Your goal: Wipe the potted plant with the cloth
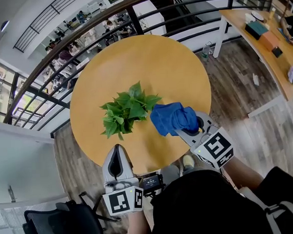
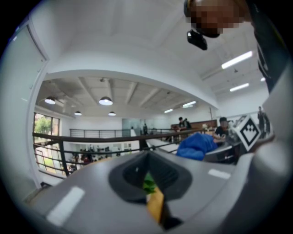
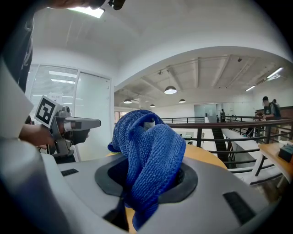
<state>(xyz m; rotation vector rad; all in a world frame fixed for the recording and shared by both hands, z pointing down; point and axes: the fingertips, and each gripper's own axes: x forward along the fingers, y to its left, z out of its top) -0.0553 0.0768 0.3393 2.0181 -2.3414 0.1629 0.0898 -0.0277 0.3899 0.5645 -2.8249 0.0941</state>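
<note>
A leafy green potted plant (image 1: 126,112) stands in the middle of the round wooden table (image 1: 168,64). A bunched blue cloth (image 1: 172,117) hangs just right of the leaves, and my right gripper (image 1: 186,129) is shut on it; in the right gripper view the cloth (image 3: 146,155) bulges up between the jaws. My left gripper (image 1: 117,154) is shut and empty at the table's near edge, below the plant. A sliver of green leaf (image 2: 149,183) shows past its closed jaws, and the cloth (image 2: 197,146) appears at the right.
A dark metal railing (image 1: 83,39) curves behind the table, with a lower floor and people beyond it. A long wooden desk (image 1: 265,39) with items stands at the upper right. A black office chair (image 1: 64,223) sits at the lower left.
</note>
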